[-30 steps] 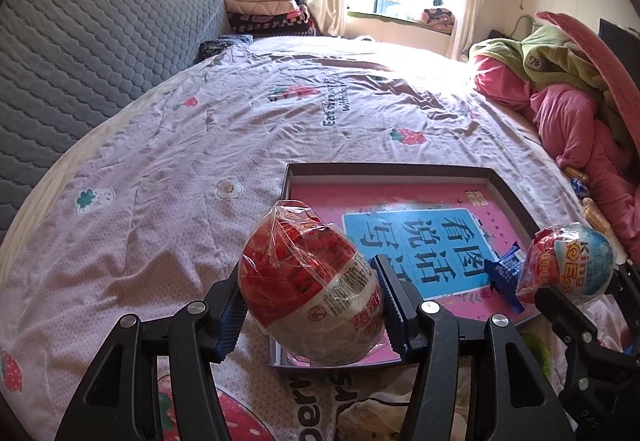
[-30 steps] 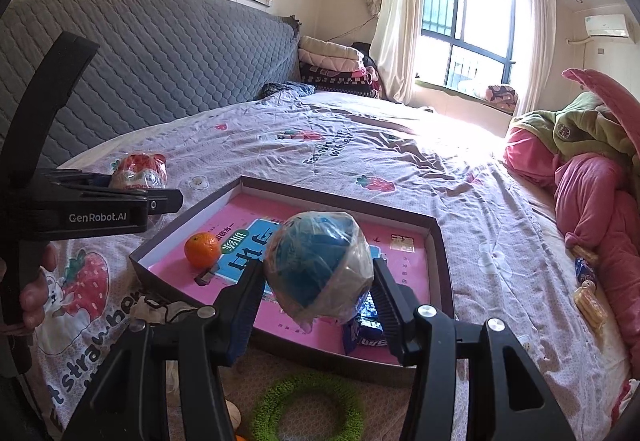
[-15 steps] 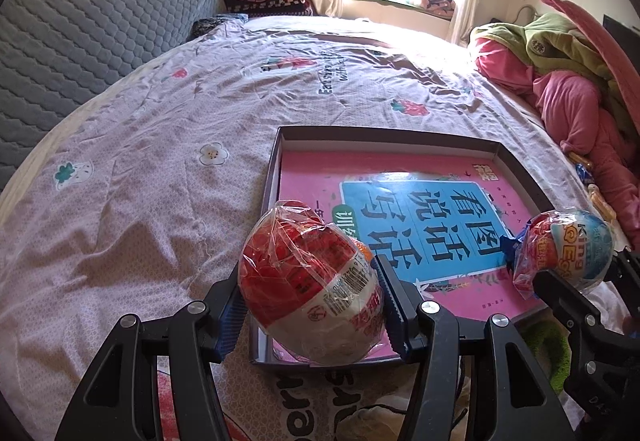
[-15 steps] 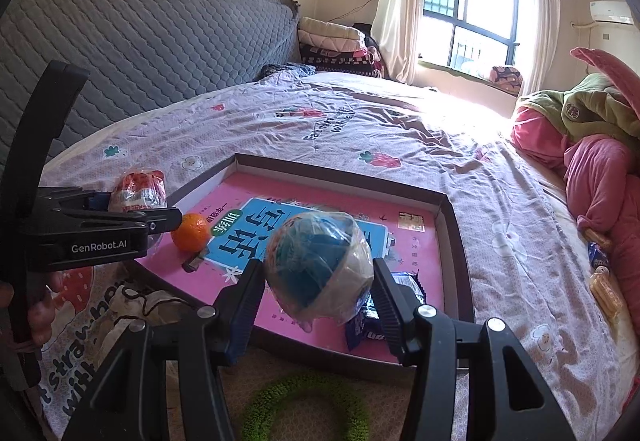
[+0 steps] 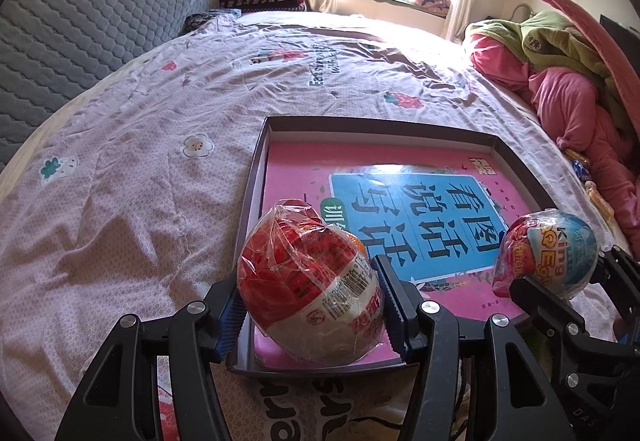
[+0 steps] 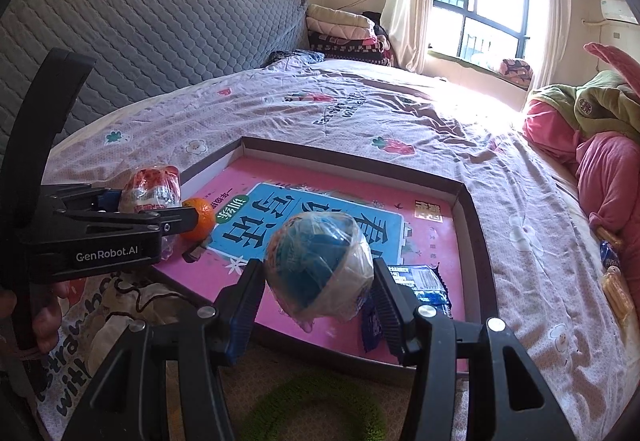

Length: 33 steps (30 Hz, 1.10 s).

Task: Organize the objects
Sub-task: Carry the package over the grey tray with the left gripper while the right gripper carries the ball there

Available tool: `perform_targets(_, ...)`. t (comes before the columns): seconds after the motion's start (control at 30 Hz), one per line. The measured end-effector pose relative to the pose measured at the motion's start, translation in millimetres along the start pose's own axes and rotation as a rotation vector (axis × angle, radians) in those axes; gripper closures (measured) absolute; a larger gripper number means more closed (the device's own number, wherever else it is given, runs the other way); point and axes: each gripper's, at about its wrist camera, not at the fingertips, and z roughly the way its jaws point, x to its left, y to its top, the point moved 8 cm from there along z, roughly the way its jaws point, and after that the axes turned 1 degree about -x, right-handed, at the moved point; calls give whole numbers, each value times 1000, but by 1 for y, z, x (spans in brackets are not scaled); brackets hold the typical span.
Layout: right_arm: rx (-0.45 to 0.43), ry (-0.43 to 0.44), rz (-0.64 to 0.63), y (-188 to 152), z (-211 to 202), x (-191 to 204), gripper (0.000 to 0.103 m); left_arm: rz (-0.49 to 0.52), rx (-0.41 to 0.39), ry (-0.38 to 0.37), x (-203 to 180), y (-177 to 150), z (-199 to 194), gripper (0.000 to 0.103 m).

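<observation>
My left gripper (image 5: 310, 293) is clamped, jaws about half apart, on a red-and-white egg (image 5: 308, 281), low centre of the left wrist frame. The egg is wrapped in crinkled clear film: red top, white lower half with a barcode and red print. It hangs over the near left corner of the tray (image 5: 256, 177).

My right gripper (image 6: 316, 281) grips a blue egg (image 6: 320, 265), lower centre of its frame, jaws likewise partly open around it. Blue shell under wrinkled film, pale band to the right; in the left view its face shows red and "King Egg" lettering. It sits above the tray's near edge.

The tray is dark-rimmed and shallow, lying on the lilac bedsheet (image 5: 132, 145), with a pink book (image 6: 432, 241) inside. A tangerine (image 6: 198, 219) lies at the tray's left and a blue snack packet (image 6: 420, 283) beside my right fingers.
</observation>
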Motion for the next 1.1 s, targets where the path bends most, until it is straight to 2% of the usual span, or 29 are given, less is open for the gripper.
perform_targets(0.37,25,11,4,-5,8,1,49,6,22,-16,-9,-7,10,43)
perform_targets(1.1,68,45,25,-3,18,5,49,-18,11,-29,-3,-9,4,44)
